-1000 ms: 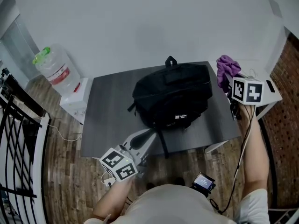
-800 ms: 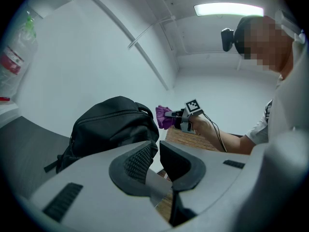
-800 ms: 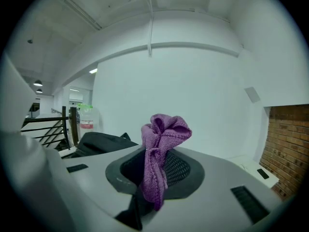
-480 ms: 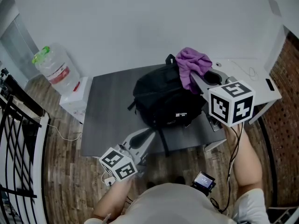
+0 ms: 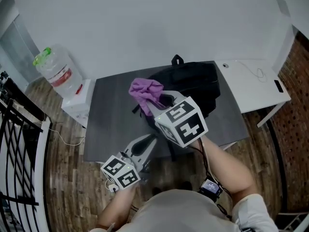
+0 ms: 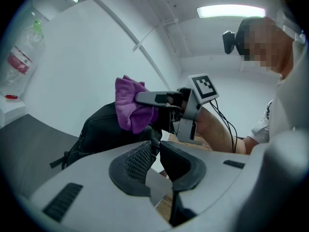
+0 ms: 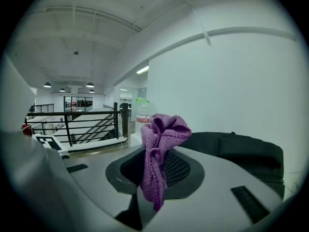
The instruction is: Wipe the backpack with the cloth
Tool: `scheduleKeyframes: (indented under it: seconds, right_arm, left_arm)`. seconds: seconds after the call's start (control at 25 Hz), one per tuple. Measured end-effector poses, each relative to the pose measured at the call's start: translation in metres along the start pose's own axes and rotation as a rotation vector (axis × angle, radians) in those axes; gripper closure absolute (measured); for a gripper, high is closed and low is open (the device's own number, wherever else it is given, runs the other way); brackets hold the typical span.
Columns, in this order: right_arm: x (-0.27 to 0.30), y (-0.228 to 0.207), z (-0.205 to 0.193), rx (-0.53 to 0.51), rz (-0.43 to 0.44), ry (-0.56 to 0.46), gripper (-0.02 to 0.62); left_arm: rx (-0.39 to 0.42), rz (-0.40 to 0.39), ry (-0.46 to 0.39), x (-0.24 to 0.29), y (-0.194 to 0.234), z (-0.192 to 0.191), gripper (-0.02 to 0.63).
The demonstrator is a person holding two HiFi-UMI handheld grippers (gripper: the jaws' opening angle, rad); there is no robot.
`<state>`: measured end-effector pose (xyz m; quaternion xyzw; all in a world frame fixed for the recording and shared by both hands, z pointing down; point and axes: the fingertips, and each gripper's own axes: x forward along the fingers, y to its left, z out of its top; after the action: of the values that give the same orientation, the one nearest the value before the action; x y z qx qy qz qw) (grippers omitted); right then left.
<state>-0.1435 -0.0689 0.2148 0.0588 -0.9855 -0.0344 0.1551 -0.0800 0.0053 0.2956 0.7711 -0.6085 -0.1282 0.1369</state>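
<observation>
The wooden plank floor (image 5: 63, 178) runs beneath everything, brown and streaked. On it stands the bench (image 5: 113, 105), a flat dark grey rectangle with a matte top. At its right end sits a smooth white desk (image 5: 251, 81). A black metal railing (image 5: 19, 144) of thin straight bars lines the left side.

The backpack (image 5: 200, 81) lies on the far right part of the bench. It is black woven fabric, soft and rounded, with a small loop handle at the top and a strap trailing toward the near edge. In the left gripper view the backpack (image 6: 96, 129) shows as a slumped dark mound.

Left of the bench we see a clear plastic water bottle (image 5: 54, 70) with a green cap and a red label, resting on a white stand (image 5: 79, 103).

The right gripper (image 5: 157, 103), grey moulded plastic with a marker cube, reaches over the backpack's left side. Its fingers (image 7: 178, 170) have dark dimpled pads and are clamped on the cloth (image 7: 161, 134). This is a purple knitted rag, bunched into soft folds above the pads with a narrow tail hanging below. From the head view the cloth (image 5: 145, 92) sits over the backpack's left edge; we cannot tell whether it touches.

The left gripper (image 5: 151, 141) is low at the bench's near edge, its ribbed fingers (image 6: 137, 161) drawn close together with nothing between them.
</observation>
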Motion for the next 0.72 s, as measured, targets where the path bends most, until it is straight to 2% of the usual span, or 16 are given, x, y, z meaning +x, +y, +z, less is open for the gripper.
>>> scheduleKeyframes:
  seconds: [0.2,0.36,0.72]
  right_arm:
    - [0.008,-0.016,-0.024,0.017,-0.036,0.045,0.518]
    - [-0.006,-0.035,-0.026,0.059,-0.059,0.023,0.517]
    - [-0.038,-0.053,-0.032,0.066,-0.083,-0.018,0.517]
  left_arm:
    - [-0.002,0.020,-0.002,-0.007,0.004,-0.001,0.549]
    - [0.002,0.016,0.001,-0.007,0.005,-0.002,0.549]
    - [0.011,-0.018,0.022,0.010,-0.007,-0.008,0.549]
